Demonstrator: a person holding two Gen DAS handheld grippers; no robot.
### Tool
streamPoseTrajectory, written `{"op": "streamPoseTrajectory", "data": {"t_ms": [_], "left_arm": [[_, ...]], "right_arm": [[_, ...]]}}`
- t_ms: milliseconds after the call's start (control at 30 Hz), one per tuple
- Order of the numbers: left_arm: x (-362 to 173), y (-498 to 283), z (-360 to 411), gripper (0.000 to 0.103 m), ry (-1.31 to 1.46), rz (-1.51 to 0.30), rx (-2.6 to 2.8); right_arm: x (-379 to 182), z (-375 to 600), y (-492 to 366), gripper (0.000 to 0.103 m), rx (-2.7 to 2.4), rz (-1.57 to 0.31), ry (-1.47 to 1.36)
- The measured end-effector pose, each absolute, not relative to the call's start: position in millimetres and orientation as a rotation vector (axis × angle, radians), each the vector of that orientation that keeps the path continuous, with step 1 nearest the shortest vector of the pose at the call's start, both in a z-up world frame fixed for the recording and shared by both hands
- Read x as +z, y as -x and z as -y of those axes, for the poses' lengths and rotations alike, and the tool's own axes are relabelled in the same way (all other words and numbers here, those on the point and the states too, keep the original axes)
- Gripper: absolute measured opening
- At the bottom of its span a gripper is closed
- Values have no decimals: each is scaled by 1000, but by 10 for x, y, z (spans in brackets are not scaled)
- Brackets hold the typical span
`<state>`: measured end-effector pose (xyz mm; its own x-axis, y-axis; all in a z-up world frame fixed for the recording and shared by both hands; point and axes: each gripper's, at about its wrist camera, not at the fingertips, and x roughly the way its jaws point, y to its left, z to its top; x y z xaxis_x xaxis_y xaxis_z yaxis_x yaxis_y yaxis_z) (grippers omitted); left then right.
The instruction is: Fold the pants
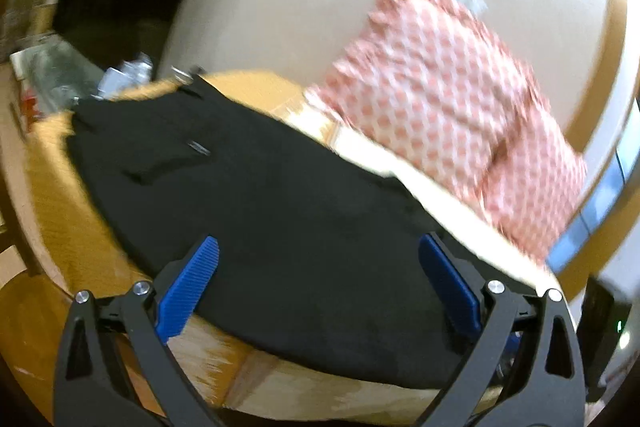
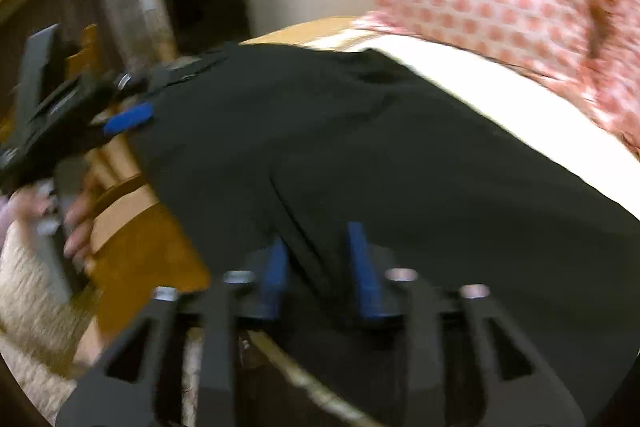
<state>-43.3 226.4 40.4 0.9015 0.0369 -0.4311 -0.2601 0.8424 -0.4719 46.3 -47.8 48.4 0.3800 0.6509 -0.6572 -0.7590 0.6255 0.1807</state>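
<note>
Left gripper [image 1: 318, 281]: jaws wide apart, holding nothing, blue pads over the near edge of the black fabric pants [image 1: 256, 195]. Right gripper [image 2: 318, 267]: jaws narrow w/ a ridge of pants cloth between them, looks pinched; blur, can't confirm contact. Pants lie spread on the yellow wooden table [image 1: 76, 227], just beyond both grippers. Pink-white patterned cloth [image 1: 452, 99] at far right. Only the right wrist view shows the left gripper at the pants' left edge.
</note>
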Motion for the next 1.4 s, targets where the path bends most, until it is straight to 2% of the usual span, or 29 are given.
{"op": "streamPoseTrajectory", "data": {"t_ms": [133, 267, 300, 367, 467, 767, 1300, 1400], "left_arm": [[466, 598, -2619, 100, 610, -377, 271], [435, 623, -2939, 99, 695, -376, 332], [412, 600, -3033, 98, 716, -388, 354], [359, 532, -3168, 93, 744, -425, 372], [280, 447, -3291, 78, 799, -473, 367], [211, 383, -3342, 78, 830, -497, 401], [176, 387, -2957, 81, 952, -558, 212], [193, 322, -3023, 75, 975, -551, 204]], "right_arm": [[627, 644, -525, 46, 828, -651, 86], [320, 724, -830, 46, 712, -789, 95], [327, 752, -801, 49, 717, -754, 90], [324, 739, -764, 51, 715, -754, 127], [320, 729, -754, 53, 719, -750, 122], [330, 681, -705, 61, 736, -746, 103], [328, 671, -698, 65, 752, -739, 87], [325, 670, -699, 66, 753, -738, 83]]}}
